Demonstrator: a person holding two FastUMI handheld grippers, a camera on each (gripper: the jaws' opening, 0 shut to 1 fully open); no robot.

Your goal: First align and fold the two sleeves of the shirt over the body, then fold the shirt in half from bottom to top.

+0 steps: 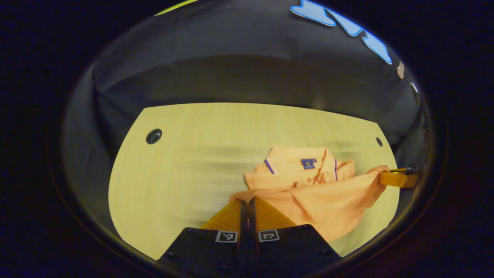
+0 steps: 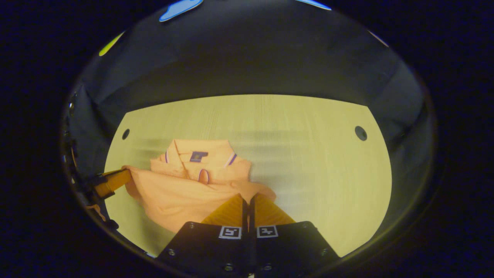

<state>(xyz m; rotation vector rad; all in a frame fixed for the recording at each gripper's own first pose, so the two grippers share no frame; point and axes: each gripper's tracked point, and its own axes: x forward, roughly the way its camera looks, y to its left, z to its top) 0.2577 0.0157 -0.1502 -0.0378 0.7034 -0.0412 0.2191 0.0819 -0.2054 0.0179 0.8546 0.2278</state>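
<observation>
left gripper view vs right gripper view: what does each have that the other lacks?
Left gripper view: the left gripper close up, pinching one shirt corner, and the right gripper side-on at the other corner. Right gripper view: the reverse, with the right gripper's pinch close up and the left gripper side-on. Shared: the orange shirt, near edge lifted, collar lying on the table.

Left gripper (image 1: 248, 200): black housing, two square black-and-white tags side by side, small screws.
Right gripper (image 2: 248, 199): matching black housing, paired square tags, row of screws along near edge, ribbed finger faces.
</observation>
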